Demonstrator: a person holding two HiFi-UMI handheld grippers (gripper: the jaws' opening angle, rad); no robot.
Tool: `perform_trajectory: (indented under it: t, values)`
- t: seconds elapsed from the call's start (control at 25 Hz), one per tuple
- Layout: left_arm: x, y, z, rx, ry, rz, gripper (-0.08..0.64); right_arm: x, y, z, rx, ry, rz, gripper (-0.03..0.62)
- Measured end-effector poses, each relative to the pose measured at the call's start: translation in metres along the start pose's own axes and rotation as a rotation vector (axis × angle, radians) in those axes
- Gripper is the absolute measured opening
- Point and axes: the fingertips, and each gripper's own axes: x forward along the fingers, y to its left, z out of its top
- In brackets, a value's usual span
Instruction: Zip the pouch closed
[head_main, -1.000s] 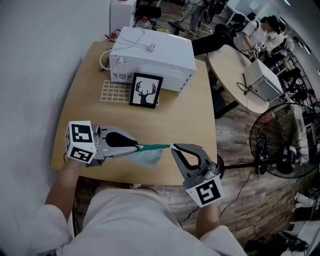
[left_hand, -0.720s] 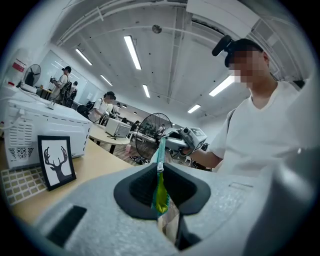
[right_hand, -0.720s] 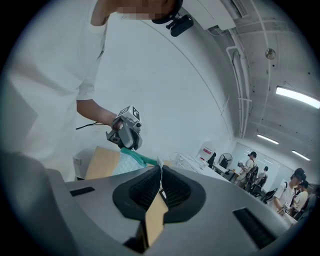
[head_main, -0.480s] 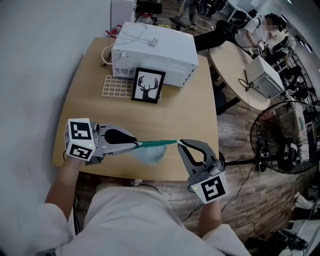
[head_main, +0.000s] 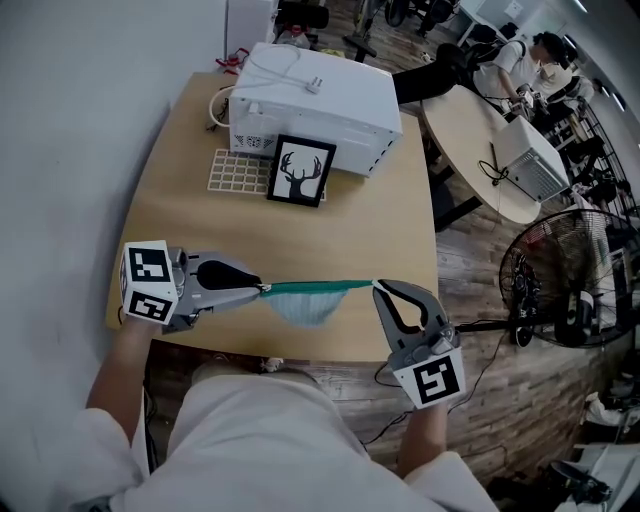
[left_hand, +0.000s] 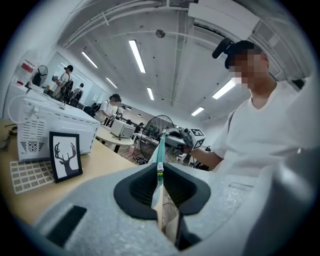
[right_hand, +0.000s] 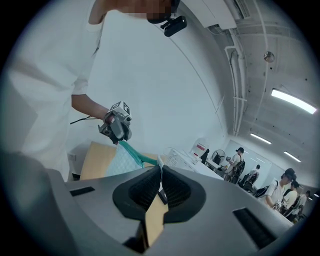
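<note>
L gripper (head_main: 262, 290) is over the table's (head_main: 380, 225) near-left corner, jaws clamped tight on the left end of the pouch (head_main: 306, 305). Pouch is up in the air just over the table's near edge, teal zip strip stretched straight btwn both tools, pale mesh body sagging under it. R gripper (head_main: 378, 287), by the near-right corner, is pinched shut on the strip's right end. Far side, l to r: grid mat (head_main: 233, 172), deer pic (head_main: 301, 172), white microwave (head_main: 320, 100).
</note>
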Motion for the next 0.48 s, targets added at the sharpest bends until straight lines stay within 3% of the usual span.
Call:
perform_trajectory:
  t: [0.48]
  values:
    - [-0.0056,0.0013,-0.0071,-0.015,-0.01,0.0,0.044,0.004,0.0061,-0.0037,0.01,0.004,-0.008,0.015]
